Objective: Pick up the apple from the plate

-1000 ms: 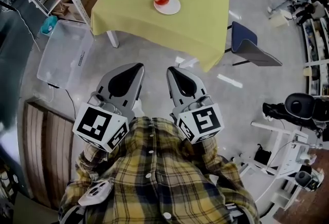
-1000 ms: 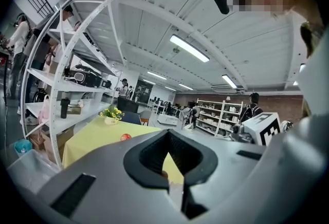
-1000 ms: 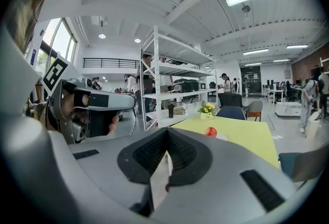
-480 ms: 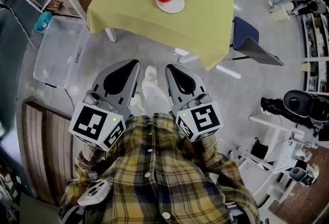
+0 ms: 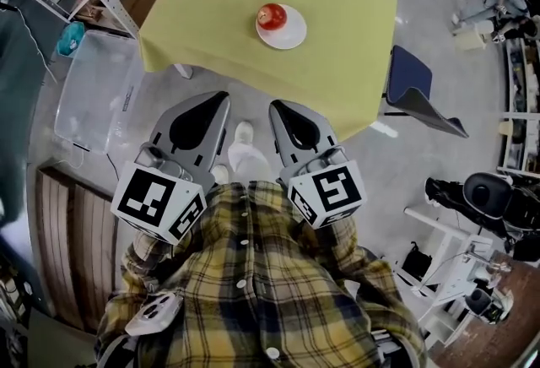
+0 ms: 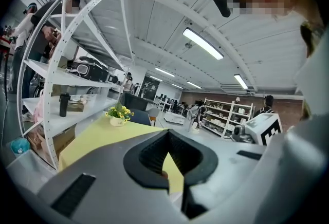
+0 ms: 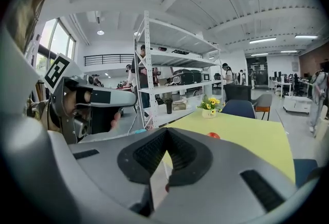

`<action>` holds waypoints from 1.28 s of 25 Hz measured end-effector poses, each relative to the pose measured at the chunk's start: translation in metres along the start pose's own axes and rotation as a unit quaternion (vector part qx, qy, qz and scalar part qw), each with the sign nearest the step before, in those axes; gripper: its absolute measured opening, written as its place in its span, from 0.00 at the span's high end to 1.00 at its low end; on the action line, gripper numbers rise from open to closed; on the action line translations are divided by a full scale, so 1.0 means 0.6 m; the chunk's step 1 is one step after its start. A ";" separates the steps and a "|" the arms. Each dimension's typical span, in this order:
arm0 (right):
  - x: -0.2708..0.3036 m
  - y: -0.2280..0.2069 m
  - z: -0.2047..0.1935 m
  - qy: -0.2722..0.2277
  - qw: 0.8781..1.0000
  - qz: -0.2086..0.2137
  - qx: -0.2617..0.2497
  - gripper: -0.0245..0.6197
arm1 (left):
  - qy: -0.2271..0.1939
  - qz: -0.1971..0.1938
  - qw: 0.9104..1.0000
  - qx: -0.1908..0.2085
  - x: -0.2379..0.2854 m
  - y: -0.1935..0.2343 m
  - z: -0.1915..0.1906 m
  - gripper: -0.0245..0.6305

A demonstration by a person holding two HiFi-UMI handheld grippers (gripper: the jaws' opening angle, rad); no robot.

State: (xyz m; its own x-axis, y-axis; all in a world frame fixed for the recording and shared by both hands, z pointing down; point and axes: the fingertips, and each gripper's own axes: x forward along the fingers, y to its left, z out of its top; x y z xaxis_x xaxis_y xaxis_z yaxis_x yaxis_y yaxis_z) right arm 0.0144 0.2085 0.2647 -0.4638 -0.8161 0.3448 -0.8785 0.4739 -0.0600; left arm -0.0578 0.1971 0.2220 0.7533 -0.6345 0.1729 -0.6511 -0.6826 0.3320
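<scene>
Head view: apple (image 5: pixel 271 16) well beyond left gripper (image 5: pixel 219 97) and right gripper (image 5: pixel 278 105).

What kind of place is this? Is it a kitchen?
Probably not: it looks like a big workshop or lab. White metal shelves hold gear, strip lights hang overhead, and machines stand on the bare grey floor around the yellow table.

Apple (image 5: pixel 271 16) on plate (image 5: pixel 292 36), plate on table (image 5: pixel 346 62)
</scene>
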 end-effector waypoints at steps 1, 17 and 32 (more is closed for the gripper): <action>0.010 -0.016 0.008 -0.001 1.000 0.001 -0.001 0.97 | 0.000 0.001 1.000 0.000 0.018 0.006 0.007 0.95; 0.067 -0.230 0.048 -0.002 1.000 -0.016 0.003 0.97 | -0.008 -0.004 1.000 -0.003 0.231 0.040 0.078 0.95; 0.202 -0.268 0.091 0.004 0.999 -0.037 0.022 0.97 | -0.001 -0.010 1.000 0.003 0.300 0.184 0.143 0.95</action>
State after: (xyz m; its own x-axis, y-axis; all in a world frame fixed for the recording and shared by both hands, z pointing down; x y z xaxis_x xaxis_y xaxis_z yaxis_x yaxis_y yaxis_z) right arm 0.0935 0.0154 0.2651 -0.3976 -0.8455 0.3564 -0.9143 0.3980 -0.0755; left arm -0.0018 -0.0236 0.2103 0.7660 -0.6212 0.1654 -0.6366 -0.6970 0.3301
